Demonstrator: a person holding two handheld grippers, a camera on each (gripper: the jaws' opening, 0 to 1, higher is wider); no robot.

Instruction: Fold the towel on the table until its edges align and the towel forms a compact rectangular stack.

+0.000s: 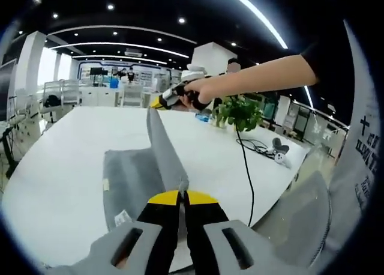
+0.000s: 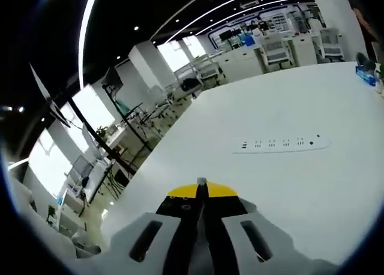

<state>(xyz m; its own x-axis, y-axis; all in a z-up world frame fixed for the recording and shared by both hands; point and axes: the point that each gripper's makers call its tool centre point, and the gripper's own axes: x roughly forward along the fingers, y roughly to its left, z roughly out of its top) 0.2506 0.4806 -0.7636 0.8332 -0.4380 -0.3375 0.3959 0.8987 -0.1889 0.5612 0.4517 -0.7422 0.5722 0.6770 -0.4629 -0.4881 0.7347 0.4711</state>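
A grey towel [image 1: 129,179] lies on the white table [image 1: 60,167], and one of its edges is lifted into a taut ridge [image 1: 161,146]. My left gripper [image 1: 182,196] is shut on the near end of that ridge, yellow tips together. At the ridge's far end a person's hand holds the right gripper [image 1: 167,101], which pinches the other corner. In the right gripper view, the right gripper [image 2: 201,190] has its jaws closed with a sliver of grey cloth [image 2: 202,181] at the tips, above the bare table [image 2: 300,185].
A potted plant [image 1: 240,111] stands at the table's far side, with a black cable [image 1: 247,167] running toward the near edge and a white device [image 1: 281,154] beside it. A white power strip [image 2: 282,144] lies on the table. Chairs and desks surround the table.
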